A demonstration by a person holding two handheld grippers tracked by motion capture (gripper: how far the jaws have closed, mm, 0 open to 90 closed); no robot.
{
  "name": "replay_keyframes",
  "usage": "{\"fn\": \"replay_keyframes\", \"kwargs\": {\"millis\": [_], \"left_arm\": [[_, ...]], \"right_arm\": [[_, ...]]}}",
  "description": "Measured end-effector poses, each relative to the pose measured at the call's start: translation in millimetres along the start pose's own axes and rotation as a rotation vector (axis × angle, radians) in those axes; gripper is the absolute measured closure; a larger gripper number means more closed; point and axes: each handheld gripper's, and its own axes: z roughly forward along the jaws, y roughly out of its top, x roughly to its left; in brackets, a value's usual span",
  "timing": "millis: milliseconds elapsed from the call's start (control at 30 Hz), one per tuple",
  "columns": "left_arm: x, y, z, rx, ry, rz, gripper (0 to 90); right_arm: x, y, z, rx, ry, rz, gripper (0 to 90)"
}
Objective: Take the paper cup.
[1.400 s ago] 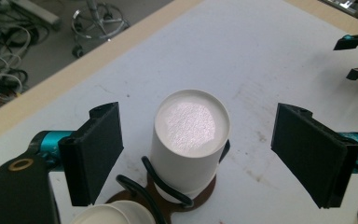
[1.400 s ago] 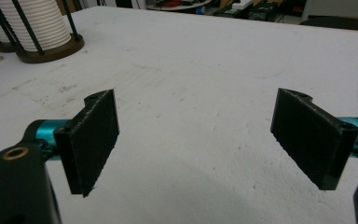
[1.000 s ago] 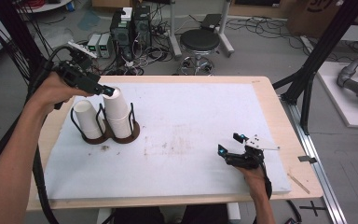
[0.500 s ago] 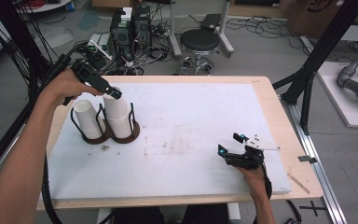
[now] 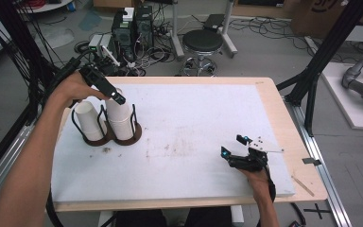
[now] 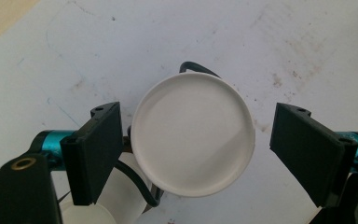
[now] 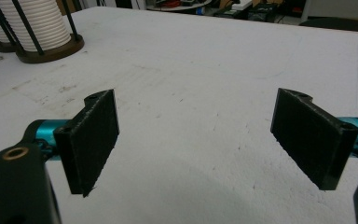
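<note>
Two stacks of upturned white cups stand in a dark wire holder (image 5: 124,136) at the table's left: a left stack (image 5: 89,120) and a taller right stack (image 5: 119,118). My left gripper (image 5: 115,97) hovers just over the right stack, pointing down. In the left gripper view the round top cup (image 6: 193,133) lies between the open jaws of the left gripper (image 6: 203,144); the left pad is close to its rim, the right pad stands clear. My right gripper (image 5: 233,145) rests open near the table's front right, nothing between its jaws (image 7: 205,140).
The white tabletop (image 5: 194,118) carries faint stains in the middle. In the right gripper view the cup stack (image 7: 37,21) and its holder base (image 7: 51,51) stand far off at the upper left. A stool (image 5: 203,42) and floor equipment lie beyond the table.
My left gripper has shifted slightly right and tipped down over the right cup stack. The right gripper has stayed still.
</note>
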Motion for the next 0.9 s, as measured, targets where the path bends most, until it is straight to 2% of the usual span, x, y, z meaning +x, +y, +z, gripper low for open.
{"fn": "replay_keyframes", "kwargs": {"millis": [300, 533, 900], "left_arm": [[0.3, 1.9, 6.1, 0.043, 0.015, -0.011, 20.4], [1.1, 3.1, 5.3, 0.036, 0.019, -0.013, 32.3], [0.5, 2.6, 4.9, 0.030, 0.023, -0.017, 33.1]], "right_arm": [[-0.4, 0.1, 0.1, 0.006, 0.004, 0.005, 15.6], [-0.7, 0.3, 0.7, 0.009, 0.005, 0.010, 15.6], [-1.1, 0.4, 0.9, 0.012, 0.006, 0.010, 15.6]]}}
